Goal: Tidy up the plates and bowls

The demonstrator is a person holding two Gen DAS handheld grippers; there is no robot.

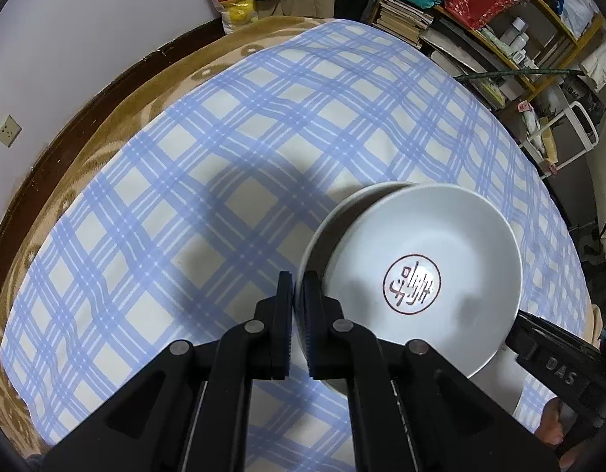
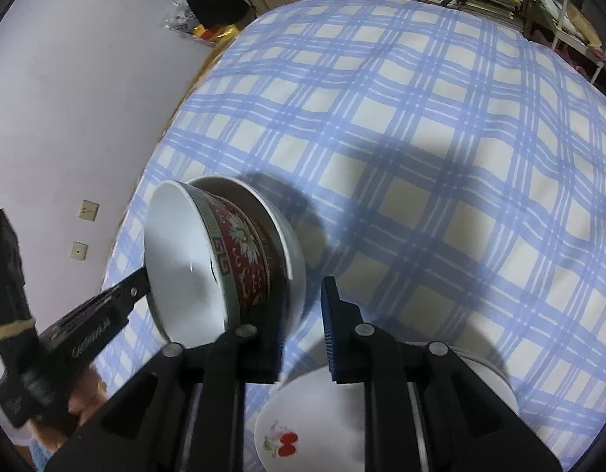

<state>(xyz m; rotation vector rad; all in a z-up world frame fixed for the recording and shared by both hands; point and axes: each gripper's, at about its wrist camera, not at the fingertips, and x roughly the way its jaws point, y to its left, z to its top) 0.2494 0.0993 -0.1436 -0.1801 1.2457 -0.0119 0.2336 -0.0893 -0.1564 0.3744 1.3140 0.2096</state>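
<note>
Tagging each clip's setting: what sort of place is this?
Probably a bedroom or storeroom at home: a blue-and-cream checked cotton sheet over a brown patterned blanket, and cluttered wooden shelves of stacked books.

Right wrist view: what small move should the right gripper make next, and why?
Probably back the right gripper away from the nested bowls: its jaws stand open around the white rim without pressing it, while the left gripper clamps the opposite rim.

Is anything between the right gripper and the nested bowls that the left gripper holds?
Nothing visible. The right gripper stands open right beside the outer white wall of the nested bowls, with only checked cloth around it; the left gripper is shut on their opposite rim.
</note>
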